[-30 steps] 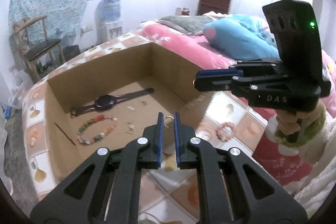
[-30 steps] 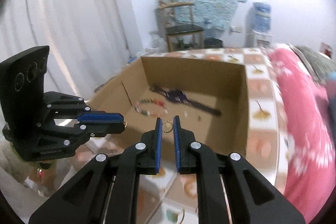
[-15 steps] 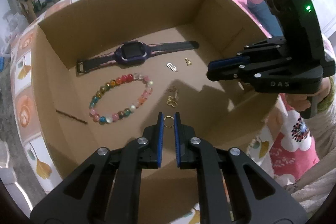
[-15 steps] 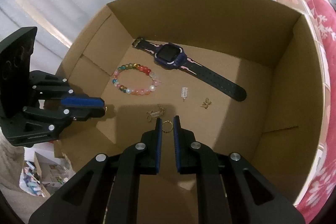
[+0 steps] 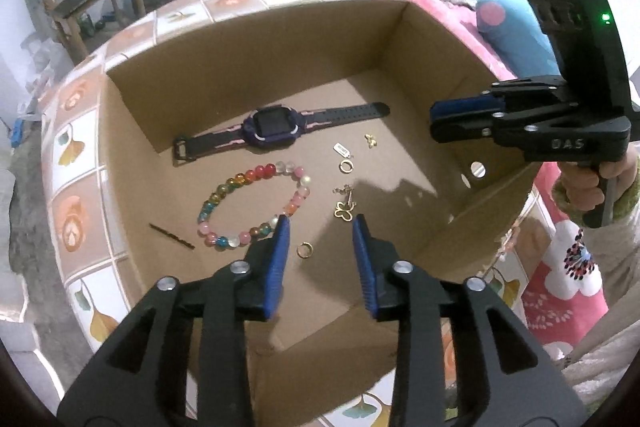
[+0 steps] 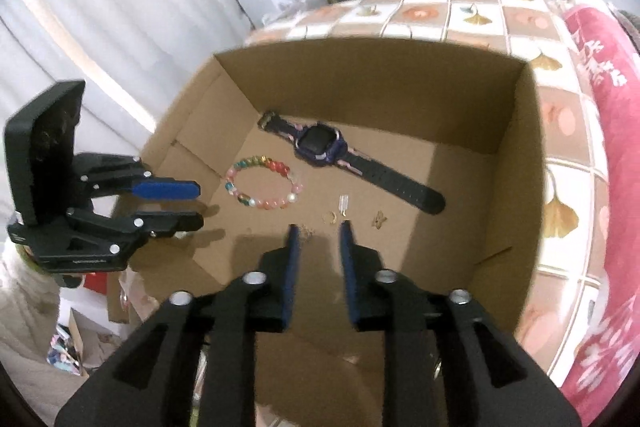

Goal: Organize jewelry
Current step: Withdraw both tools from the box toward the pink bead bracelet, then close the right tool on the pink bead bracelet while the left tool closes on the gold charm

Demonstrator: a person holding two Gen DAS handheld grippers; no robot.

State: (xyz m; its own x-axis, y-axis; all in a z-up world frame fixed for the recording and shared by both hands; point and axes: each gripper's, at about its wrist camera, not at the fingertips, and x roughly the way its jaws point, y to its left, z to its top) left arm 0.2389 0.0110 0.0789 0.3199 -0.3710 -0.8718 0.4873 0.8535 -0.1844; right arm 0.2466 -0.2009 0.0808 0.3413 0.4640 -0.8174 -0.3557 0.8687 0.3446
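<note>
Both grippers, left [image 5: 318, 237] and right [image 6: 318, 241], hang with jaws apart over the cardboard box [image 5: 248, 67]; a small gold ring [image 5: 305, 250], lower centre of frame, looks light, rigid, slippery, so pinch across its band.

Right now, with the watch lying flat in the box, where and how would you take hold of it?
Probably the watch at its raised case, from straight above, fingers closing across the case's two strap-free sides. The straps lie flat on the box floor and offer little to pinch; the case stands proud. The bead bracelet lies close on one side, so descend carefully.
</note>
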